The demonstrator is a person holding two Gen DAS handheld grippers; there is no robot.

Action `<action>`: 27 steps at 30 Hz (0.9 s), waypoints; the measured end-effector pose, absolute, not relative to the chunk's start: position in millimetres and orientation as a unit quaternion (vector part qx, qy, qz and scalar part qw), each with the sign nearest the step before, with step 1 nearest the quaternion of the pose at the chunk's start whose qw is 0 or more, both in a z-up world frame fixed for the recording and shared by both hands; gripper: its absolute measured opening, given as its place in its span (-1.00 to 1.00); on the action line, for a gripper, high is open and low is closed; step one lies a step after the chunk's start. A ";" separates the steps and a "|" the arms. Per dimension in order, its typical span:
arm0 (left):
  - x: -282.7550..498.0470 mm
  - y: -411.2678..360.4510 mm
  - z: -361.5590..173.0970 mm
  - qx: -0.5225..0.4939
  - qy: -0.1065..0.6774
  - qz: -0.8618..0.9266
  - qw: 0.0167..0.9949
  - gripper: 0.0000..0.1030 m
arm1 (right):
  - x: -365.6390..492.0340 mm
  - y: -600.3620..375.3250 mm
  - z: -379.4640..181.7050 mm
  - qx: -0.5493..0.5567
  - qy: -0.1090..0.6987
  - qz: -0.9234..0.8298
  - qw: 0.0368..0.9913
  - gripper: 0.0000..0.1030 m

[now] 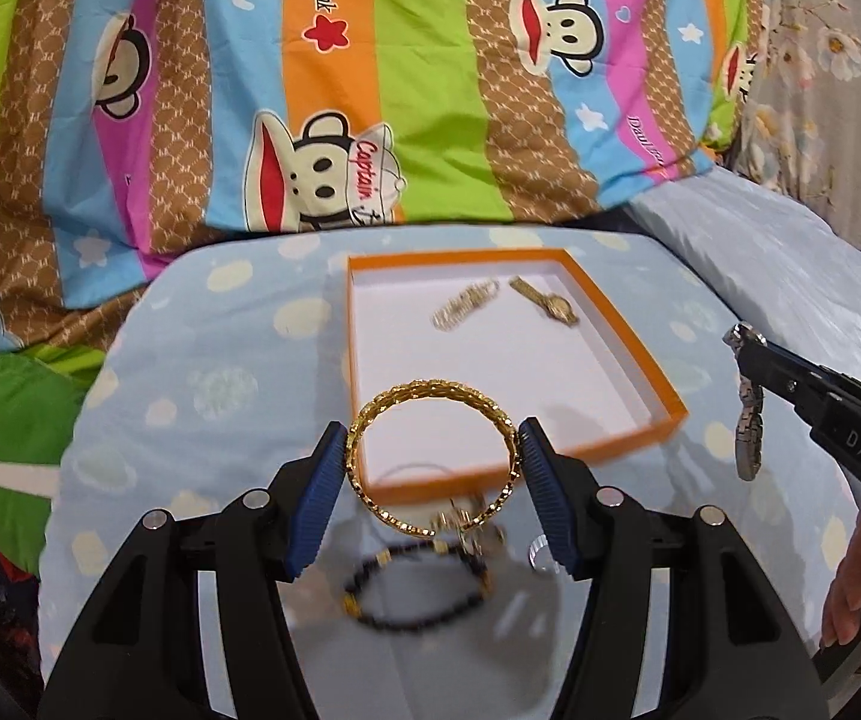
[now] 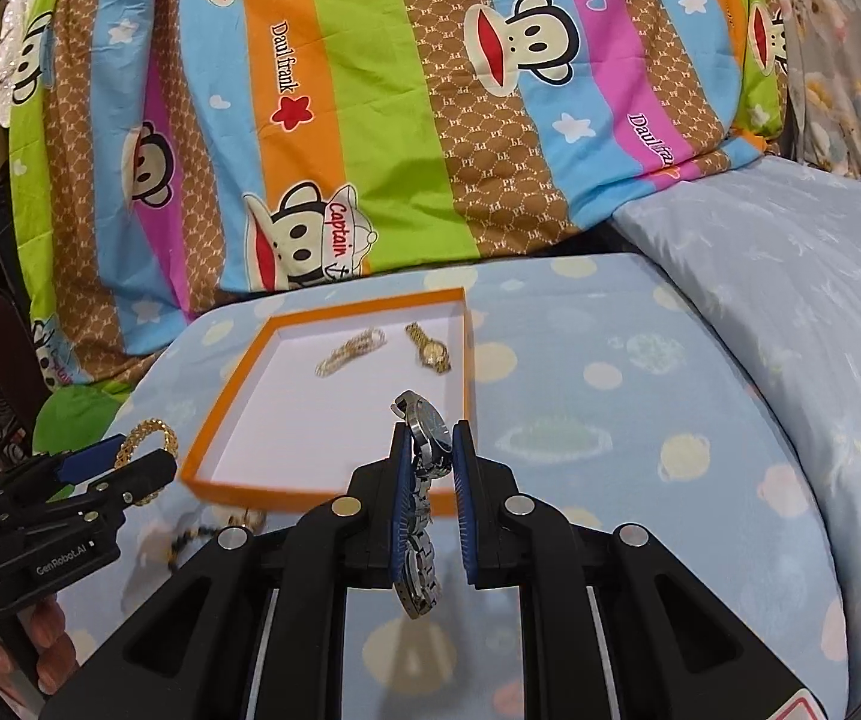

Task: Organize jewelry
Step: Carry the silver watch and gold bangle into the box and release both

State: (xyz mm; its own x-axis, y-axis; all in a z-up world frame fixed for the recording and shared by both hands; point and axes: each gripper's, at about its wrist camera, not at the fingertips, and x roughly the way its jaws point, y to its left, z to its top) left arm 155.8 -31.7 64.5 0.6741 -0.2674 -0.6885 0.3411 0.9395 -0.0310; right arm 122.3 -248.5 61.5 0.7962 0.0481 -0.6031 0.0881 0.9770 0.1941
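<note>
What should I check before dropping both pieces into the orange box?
1. Left gripper holds the gold bangle between both pads: ok.
2. Right gripper shut on the silver watch, band hanging free below: ok.
3. Orange box has bare floor near its front edge for both pieces: ok.
4. Gold watch and gold chain bracelet lie at the far end, out of the drop area: ok.
5. Bangle fully above the box: not ok, it straddles the front rim.
6. Beaded bracelet still outside the box on the cloth: not ok.
</note>
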 end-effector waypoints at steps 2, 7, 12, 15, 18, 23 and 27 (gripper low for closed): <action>171.5 -37.6 64.9 0.052 0.366 -0.161 0.915 0.10 | 138.7 -248.6 61.9 0.105 0.319 -0.010 0.942 -0.75; 210.3 -54.9 55.9 0.058 0.369 -0.148 0.916 0.10 | 179.5 -243.6 57.4 0.096 0.325 -0.008 0.941 -0.75; 237.8 -67.1 42.1 0.063 0.381 -0.143 0.911 0.10 | 208.1 -233.2 40.8 0.083 0.343 -0.008 0.936 -0.75; 247.3 -69.6 34.4 0.066 0.387 -0.140 0.909 0.10 | 219.7 -229.5 28.3 0.080 0.356 -0.009 0.931 -0.75; 254.5 -70.6 27.2 0.067 0.394 -0.138 0.906 0.10 | 229.2 -226.9 16.5 0.080 0.372 -0.005 0.925 -0.74; 261.9 -70.7 19.0 0.068 0.401 -0.135 0.903 0.10 | 237.3 -219.8 5.8 0.075 0.387 0.003 0.919 -0.73; 266.7 -71.4 12.8 0.067 0.409 -0.132 0.900 0.10 | 238.8 -214.1 3.7 0.079 0.387 0.015 0.919 -0.72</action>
